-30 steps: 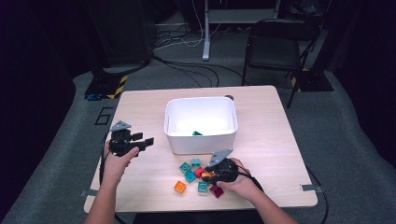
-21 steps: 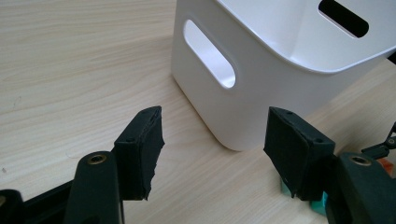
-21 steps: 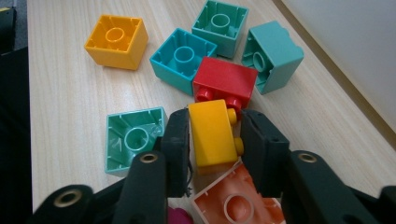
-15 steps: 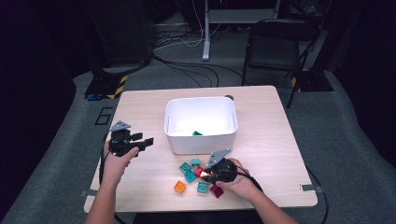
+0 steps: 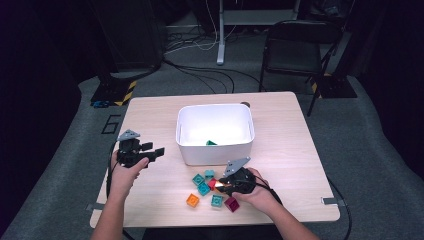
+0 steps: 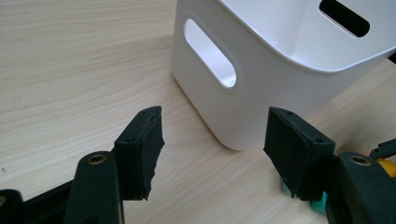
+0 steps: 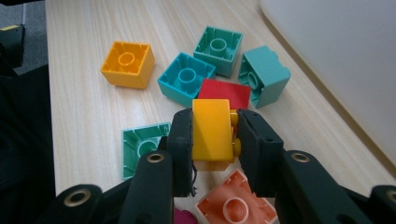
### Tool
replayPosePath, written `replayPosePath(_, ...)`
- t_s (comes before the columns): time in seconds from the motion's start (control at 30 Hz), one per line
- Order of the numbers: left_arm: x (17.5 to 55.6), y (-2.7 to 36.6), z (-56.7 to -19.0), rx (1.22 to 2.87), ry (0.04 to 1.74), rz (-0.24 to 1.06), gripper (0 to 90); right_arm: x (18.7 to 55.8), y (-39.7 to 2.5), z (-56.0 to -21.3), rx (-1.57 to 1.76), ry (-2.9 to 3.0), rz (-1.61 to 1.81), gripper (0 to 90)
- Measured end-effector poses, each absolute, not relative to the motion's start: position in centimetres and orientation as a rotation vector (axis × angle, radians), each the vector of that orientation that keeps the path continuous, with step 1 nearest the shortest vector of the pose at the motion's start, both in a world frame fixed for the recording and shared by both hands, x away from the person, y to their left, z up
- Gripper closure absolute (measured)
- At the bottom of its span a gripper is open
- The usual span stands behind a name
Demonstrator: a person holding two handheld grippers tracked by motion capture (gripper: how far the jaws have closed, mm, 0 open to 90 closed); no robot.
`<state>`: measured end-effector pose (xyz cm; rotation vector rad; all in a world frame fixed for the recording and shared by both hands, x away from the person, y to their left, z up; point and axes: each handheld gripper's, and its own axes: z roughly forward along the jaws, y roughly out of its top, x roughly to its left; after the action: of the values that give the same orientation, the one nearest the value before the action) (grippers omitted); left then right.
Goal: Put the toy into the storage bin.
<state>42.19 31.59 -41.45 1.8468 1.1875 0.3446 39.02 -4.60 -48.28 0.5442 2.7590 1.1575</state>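
Pale wood-grain laminate covers the table (image 5: 300,150), which stands on grey carpet in a dark room with a black folding chair (image 5: 295,47) and loose cables beyond it. Near the table's middle sits a smooth white plastic bin (image 5: 215,131) with rounded corners and slot handles, a green piece lying inside. In front of it, glossy studded toy bricks lie scattered: teal, orange (image 7: 128,63), red (image 7: 223,92), green and salmon, several hollow side up. The right gripper (image 7: 214,135) hovers just over this cluster, its black jaws clamped on a yellow plastic brick (image 7: 212,130), held above the red one. The left gripper (image 6: 212,149) rests low beside the bin's left corner, jaws spread wide with nothing between them
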Motion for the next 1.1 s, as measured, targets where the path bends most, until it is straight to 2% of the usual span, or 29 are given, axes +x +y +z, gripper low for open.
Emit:
replayPosePath(0.3, 42.2, 31.5, -41.5, 1.850, 1.186, 0.343, 36.8, 39.4, -5.4, -46.9, 0.591, 2.739, 1.175, 66.9)
replayPosePath(1.1, 42.2, 31.8, -41.4, 1.841, 1.194, 0.348, 36.8, 40.6, -5.7, -40.6, 0.621, 2.715, 1.193, 67.0)
